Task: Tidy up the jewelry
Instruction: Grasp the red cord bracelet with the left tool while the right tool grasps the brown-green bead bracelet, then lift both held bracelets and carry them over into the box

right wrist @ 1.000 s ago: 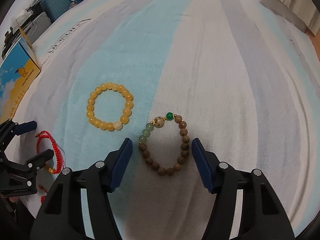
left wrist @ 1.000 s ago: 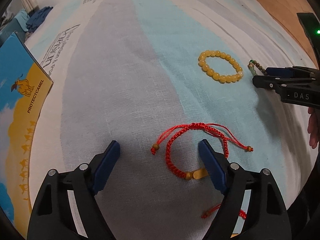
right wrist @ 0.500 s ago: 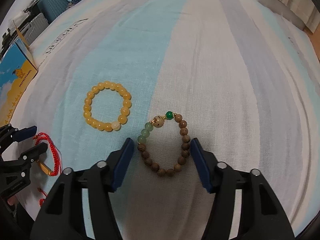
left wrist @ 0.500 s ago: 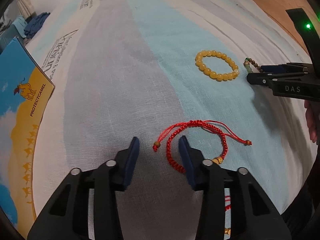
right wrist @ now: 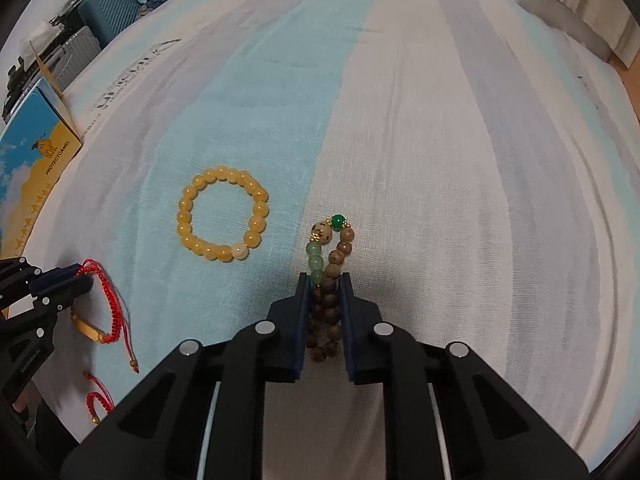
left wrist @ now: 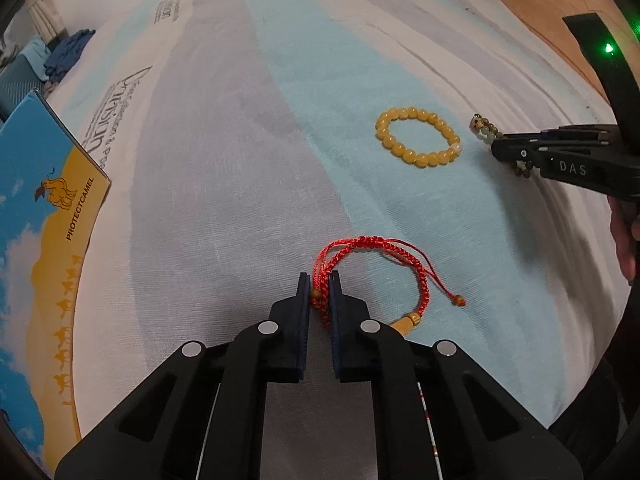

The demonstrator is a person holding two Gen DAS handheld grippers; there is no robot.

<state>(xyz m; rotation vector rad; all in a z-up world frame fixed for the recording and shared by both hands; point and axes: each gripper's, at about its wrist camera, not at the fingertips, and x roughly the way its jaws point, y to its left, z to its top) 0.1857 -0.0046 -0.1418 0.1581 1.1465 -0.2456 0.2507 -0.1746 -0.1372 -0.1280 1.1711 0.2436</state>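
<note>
Red cord bracelet (left wrist: 372, 276) lies on the bedspread (left wrist: 240, 160) trailing right of my left gripper (left wrist: 320, 294), pinched by its near-left edge, while my right gripper (right wrist: 325, 292) is closing on the wooden bead bracelet (right wrist: 330, 264) (squashed long, pointing straight ahead).

Woven cloth bedsheet (left wrist: 248, 184), matt and faintly coarse, in pale blue, grey and white stripes. Braided red cord bracelet (left wrist: 372, 248), matt, with small brass-like beads. Glossy, translucent yellow bead bracelet (right wrist: 222, 213), smooth as polished stone. Wooden bead bracelet (right wrist: 334, 258): grained brown, dull sheen, plus glassy green beads. Black matt plastic left claw (left wrist: 320, 288) and right claw (right wrist: 325, 286), shiny metal rivets. Glossy printed cardboard box (left wrist: 36, 216).
</note>
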